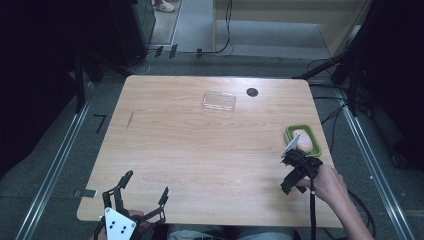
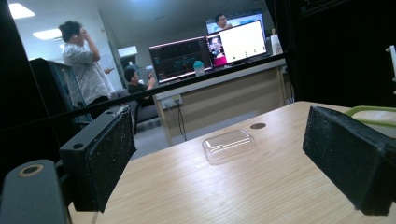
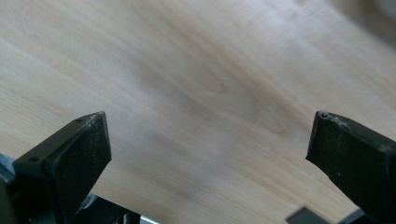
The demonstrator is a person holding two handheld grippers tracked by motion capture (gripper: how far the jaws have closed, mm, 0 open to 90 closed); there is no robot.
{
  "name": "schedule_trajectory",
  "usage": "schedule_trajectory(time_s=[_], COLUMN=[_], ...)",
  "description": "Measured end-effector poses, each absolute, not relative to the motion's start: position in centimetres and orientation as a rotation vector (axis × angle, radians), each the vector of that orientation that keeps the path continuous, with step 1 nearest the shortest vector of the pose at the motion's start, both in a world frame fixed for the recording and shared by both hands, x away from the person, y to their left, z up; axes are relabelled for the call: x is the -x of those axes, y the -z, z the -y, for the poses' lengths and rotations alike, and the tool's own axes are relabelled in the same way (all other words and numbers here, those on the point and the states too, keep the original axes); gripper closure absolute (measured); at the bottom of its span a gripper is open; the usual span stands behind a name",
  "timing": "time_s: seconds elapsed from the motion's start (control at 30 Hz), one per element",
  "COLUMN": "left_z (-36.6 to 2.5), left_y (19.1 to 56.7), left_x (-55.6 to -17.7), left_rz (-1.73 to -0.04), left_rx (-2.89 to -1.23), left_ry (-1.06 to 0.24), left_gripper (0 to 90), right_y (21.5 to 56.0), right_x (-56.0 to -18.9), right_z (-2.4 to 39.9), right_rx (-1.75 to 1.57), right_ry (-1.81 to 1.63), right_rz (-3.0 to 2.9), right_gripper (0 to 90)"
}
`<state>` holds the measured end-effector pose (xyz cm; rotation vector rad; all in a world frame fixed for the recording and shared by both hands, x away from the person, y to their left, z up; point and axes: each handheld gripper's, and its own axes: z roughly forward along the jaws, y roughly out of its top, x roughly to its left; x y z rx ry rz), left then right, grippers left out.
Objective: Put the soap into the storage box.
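While both jaws gape, two hand-held grippers, one clear lid [image 1: 219, 101], one green-rimmed container [image 1: 303, 139]

Table [image 1: 200, 150] middle lay open for passage, clear lid [image 1: 219, 101] sat far centre, green-rimmed container [image 1: 303, 140] blocked right edge

A light wooden table [image 1: 200, 150] with rounded corners stands on grey floor [image 1: 60, 170], metal rails [image 1: 55, 165] running along either side. Cables [image 1: 220, 45] trail across the floor beyond the far edge. Dark equipment racks [image 1: 45, 60] close in on both sides. Farther back, a long beige counter [image 2: 224, 93] carries lit monitors [image 2: 180, 58] and a teal cup [image 2: 199, 68]. One person stands by it [image 2: 84, 65], another sits [image 2: 137, 84]. Ceiling light panels [image 2: 18, 10] glow overhead.
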<state>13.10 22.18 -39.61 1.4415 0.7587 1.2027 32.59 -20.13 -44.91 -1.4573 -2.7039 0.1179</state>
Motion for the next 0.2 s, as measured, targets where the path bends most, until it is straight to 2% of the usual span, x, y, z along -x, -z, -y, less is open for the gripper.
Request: schedule_trajectory(time_s=[0.2], left_z=[-22.2], left_y=[39.6], left_x=[-13.1], left_rz=[-0.761], left_rx=[-1.438], left_ry=[-1.202], left_gripper=[9.9], right_y=[45.8], right_x=[-31.3], right_z=[20.0], right_rx=[1.395], right_ry=[-0.117], right_rz=[2.732], right_gripper=[0.2])
